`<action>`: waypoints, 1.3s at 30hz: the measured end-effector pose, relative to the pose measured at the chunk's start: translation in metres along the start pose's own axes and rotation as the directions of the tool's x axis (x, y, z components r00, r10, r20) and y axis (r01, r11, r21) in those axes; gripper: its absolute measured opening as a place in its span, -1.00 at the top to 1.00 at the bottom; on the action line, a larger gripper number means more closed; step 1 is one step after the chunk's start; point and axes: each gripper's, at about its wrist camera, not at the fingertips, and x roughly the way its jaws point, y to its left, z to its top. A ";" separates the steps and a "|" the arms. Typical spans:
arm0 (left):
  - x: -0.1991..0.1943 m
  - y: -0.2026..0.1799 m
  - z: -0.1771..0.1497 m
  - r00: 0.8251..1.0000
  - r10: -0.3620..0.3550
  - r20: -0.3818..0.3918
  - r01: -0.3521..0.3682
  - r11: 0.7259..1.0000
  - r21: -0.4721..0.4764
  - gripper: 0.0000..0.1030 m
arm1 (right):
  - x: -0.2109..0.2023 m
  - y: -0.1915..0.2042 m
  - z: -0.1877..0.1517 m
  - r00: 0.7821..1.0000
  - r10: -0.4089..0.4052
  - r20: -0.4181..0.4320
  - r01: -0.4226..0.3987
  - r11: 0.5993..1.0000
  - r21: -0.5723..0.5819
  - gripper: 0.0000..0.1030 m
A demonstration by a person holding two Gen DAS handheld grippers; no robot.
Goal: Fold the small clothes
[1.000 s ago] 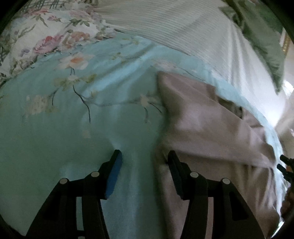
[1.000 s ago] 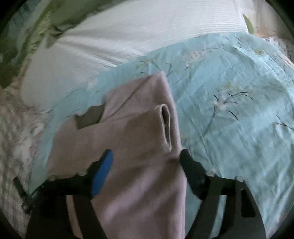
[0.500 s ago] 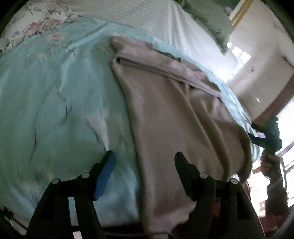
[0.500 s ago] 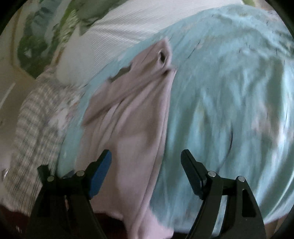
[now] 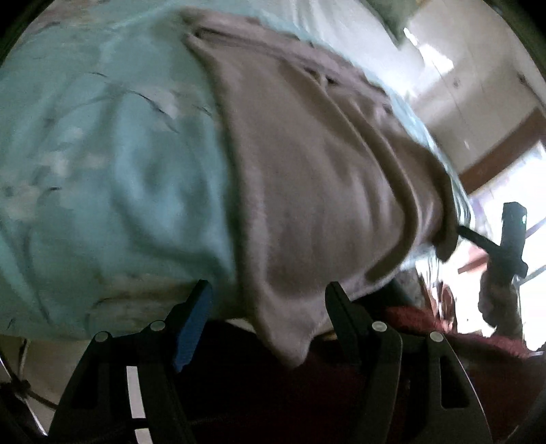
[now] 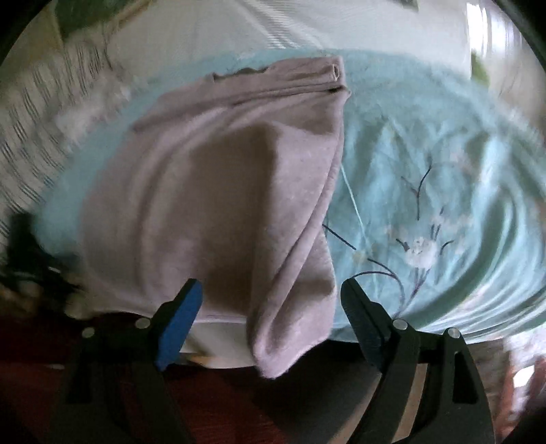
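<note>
A pale pink garment point(image 5: 314, 177) lies lengthwise on the light blue floral bedsheet point(image 5: 112, 177), and its near hem hangs over the bed's edge. My left gripper point(image 5: 268, 307) is open, with one hem corner hanging between its fingers, untouched. My right gripper point(image 6: 271, 304) is open too, and the other hem corner point(image 6: 290, 334) droops between its fingers. The garment point(image 6: 218, 191) has its sleeves folded in at the far end. The right gripper also shows in the left wrist view point(image 5: 512, 235), at the garment's right edge.
A white ribbed pillow point(image 6: 300, 30) lies beyond the garment. A checked cloth point(image 6: 30, 112) lies to the left of the sheet point(image 6: 443, 191). Dark red floor point(image 6: 239, 403) shows below the bed edge. A room wall and bright window point(image 5: 484, 112) are at right.
Both grippers have pulled back from over the garment to the near edge of the bed and dropped lower. The hem now hangs between each pair of open fingers.
</note>
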 end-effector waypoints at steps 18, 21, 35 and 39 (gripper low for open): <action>0.037 -0.017 -0.013 0.996 0.020 -0.082 -0.006 0.986 0.165 0.91 | 0.016 -0.051 0.001 0.979 0.188 -0.074 -0.180 0.978 0.110 0.64; 0.017 -0.021 -0.013 1.000 -0.014 -0.021 0.018 0.984 0.177 0.92 | 0.006 -0.073 -0.002 0.903 0.429 -0.027 -0.415 0.887 0.202 0.72; 0.028 0.009 -0.007 0.989 -0.142 -0.046 0.145 0.987 0.065 0.54 | 0.042 -0.109 -0.019 0.787 0.616 0.004 -0.581 0.740 0.339 -0.15; 0.039 -0.002 -0.005 0.987 -0.137 -0.078 0.145 0.983 0.111 0.59 | 0.048 -0.100 -0.020 0.796 0.603 -0.042 -0.564 0.766 0.308 -0.13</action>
